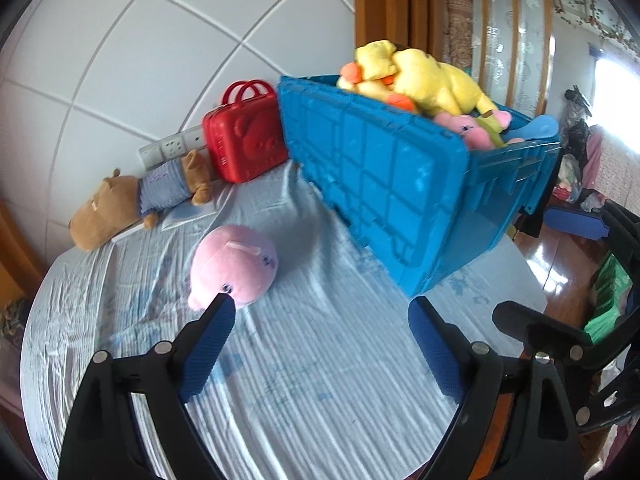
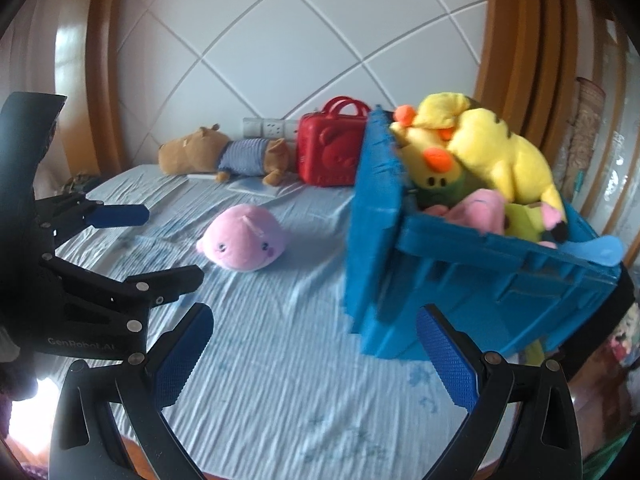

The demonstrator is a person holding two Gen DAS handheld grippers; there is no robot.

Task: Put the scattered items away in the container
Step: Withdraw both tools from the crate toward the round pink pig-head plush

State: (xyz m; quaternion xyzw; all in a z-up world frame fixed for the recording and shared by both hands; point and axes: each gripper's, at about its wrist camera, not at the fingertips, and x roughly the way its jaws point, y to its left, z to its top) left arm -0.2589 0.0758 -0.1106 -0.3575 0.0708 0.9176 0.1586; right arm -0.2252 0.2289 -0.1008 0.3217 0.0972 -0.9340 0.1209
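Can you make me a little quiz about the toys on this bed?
1. True or false: the pink plush is inside the blue bin.
2. What lies closest to the red case? A the brown bear, B the pink plush, C a yellow duck
3. Fill in: the left gripper and the right gripper are both ____.

Key: 1 false, it lies on the sheet. 2 A. 3 open, holding nothing.

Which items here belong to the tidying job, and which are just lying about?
Job:
blue crate
pink plush
brown plush
toys in crate

Lying about:
red case
wall sockets
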